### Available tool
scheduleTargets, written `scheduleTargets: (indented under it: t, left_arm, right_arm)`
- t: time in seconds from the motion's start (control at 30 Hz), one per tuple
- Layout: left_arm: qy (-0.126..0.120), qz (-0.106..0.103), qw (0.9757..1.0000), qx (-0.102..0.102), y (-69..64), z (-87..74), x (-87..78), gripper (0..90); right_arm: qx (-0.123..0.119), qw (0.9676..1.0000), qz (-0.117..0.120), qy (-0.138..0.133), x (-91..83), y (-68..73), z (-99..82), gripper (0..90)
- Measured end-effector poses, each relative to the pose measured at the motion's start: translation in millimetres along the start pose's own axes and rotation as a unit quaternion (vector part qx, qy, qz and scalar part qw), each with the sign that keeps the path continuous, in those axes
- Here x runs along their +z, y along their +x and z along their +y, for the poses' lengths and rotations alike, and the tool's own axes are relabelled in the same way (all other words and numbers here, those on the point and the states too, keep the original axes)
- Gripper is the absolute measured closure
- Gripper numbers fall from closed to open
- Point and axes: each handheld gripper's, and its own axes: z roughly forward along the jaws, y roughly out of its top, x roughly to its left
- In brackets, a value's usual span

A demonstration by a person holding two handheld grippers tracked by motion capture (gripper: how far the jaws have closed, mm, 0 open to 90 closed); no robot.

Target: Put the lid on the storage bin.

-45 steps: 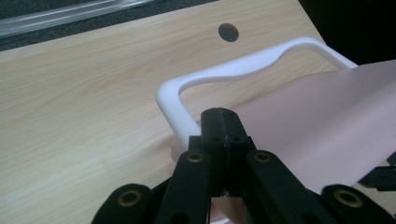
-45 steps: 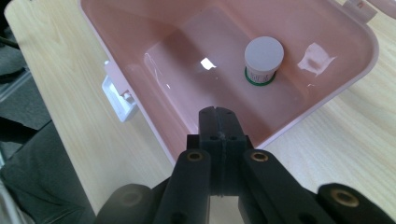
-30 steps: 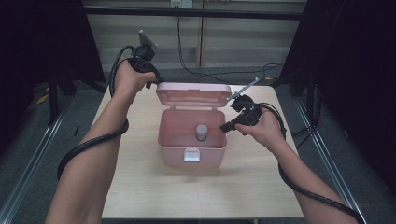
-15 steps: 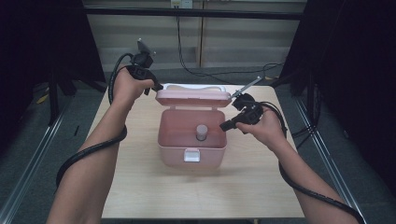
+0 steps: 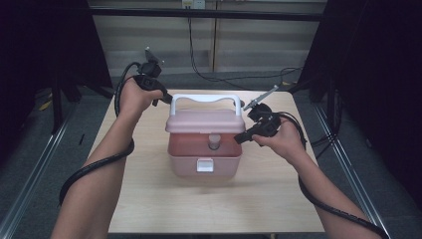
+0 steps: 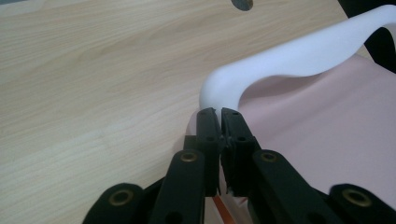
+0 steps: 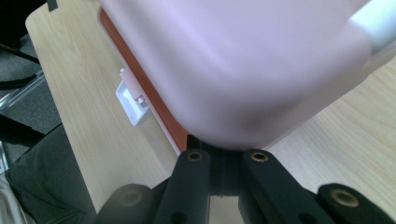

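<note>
With the left gripper [image 6: 219, 114] closed beside the handle [image 6: 299, 58] and the right gripper [image 5: 242, 139] closed against the box [image 5: 203, 164], the half-lowered lid [image 5: 205, 121] could slam down and jolt the box across the counter [image 5: 149, 199].

From my remote station I note a light wooden table [image 5: 149, 209] with a pale grain, set square in the middle of the floor. The floor [image 5: 45, 149] around it is grey. A metal rail [image 5: 35, 169] runs along the floor at nine o'clock of the table, and a second rail [image 5: 348, 174] at three o'clock. At twelve o'clock stands a beige panelled wall [image 5: 249, 45], with a black bar [image 5: 209, 14] across its top. Dark curtains [image 5: 45, 45] hang at ten and two o'clock. Loose black cables [image 5: 219, 74] lie on the floor beyond the table. Lighting is even and falls from above.
</note>
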Motion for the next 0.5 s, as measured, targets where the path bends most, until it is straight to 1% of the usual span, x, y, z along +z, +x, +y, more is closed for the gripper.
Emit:
scheduleTargets:
  t: [0.03,0.1,0.17,0.27,0.33,0.4,0.43,0.47,0.5]
  left_arm:
    - [-0.001,0.002,1.0000,0.004,1.0,-0.5,-0.3,83.7]
    - [-0.011,0.007,0.9999,0.004,1.7,-2.2,-0.4,78.4]
    - [-0.012,0.006,0.9999,0.005,3.0,-3.7,-0.5,75.5]
    - [-0.021,0.018,0.9996,0.008,4.6,-5.9,-0.6,68.7]
    - [-0.025,0.022,0.9994,0.009,6.1,-7.6,-0.9,64.2]
    - [-0.029,0.030,0.9991,0.007,6.8,-9.4,-0.1,59.2]
    - [-0.030,0.033,0.9990,0.008,7.4,-10.0,0.1,53.7]
    - [-0.030,0.034,0.9989,0.010,8.2,-11.1,0.4,52.0]
    - [-0.033,0.037,0.9987,0.008,8.3,-12.3,1.0,50.6]
  right_arm:
    - [0.000,1.0000,0.002,0.000,0.4,0.5,-0.9,90.0]
    - [-0.003,1.0000,0.003,0.004,2.1,1.3,-2.6,90.0]
    - [-0.006,1.0000,0.002,0.007,4.4,2.2,-4.4,90.0]
    - [-0.008,0.9999,0.000,0.011,6.7,3.0,-7.6,90.0]
    - [-0.006,0.9999,0.000,0.010,7.7,3.1,-9.8,90.0]
    - [-0.005,0.9999,0.001,0.012,8.9,3.3,-11.8,90.0]
    - [-0.007,0.9999,0.002,0.014,9.8,3.4,-12.9,90.0]
    - [-0.006,0.9998,0.002,0.016,10.4,3.6,-13.5,90.0]
    - [-0.007,0.9998,-0.001,0.018,10.8,3.7,-14.3,90.0]
